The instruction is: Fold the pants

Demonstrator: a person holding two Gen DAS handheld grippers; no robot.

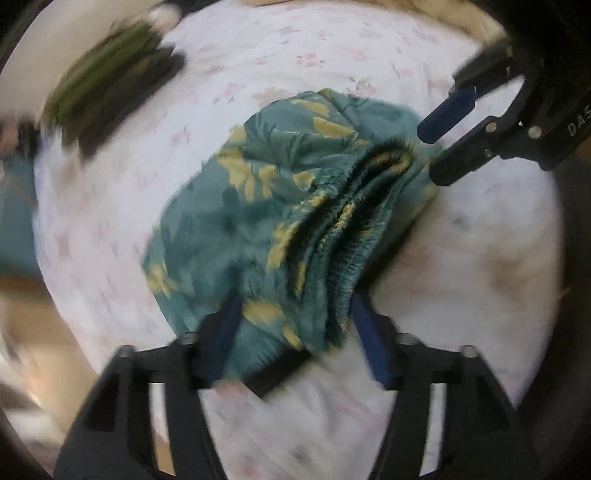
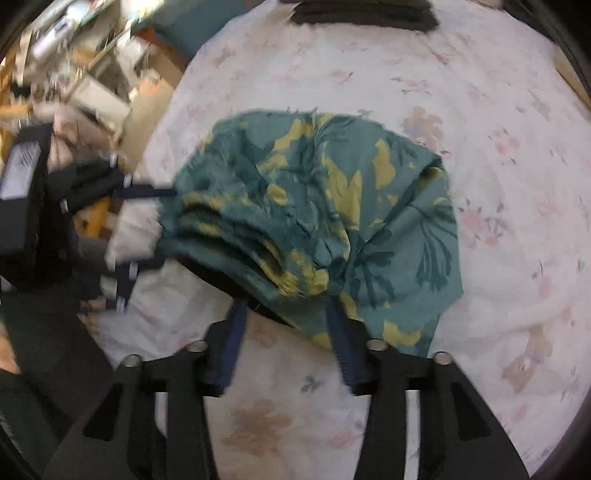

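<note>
The pants are teal with yellow leaf print, folded into a thick bundle on the floral bedsheet; they also show in the right wrist view. My left gripper is open, its blue-padded fingers either side of the bundle's near edge, by the gathered waistband. My right gripper is open too, its fingers straddling the bundle's near corner. It also shows in the left wrist view, open at the bundle's far right edge. The left gripper shows in the right wrist view at the bundle's left.
A stack of dark and green folded clothes lies at the far left of the bed; a dark folded item lies at the bed's far edge. Cluttered furniture and boxes stand beyond the bed's left side.
</note>
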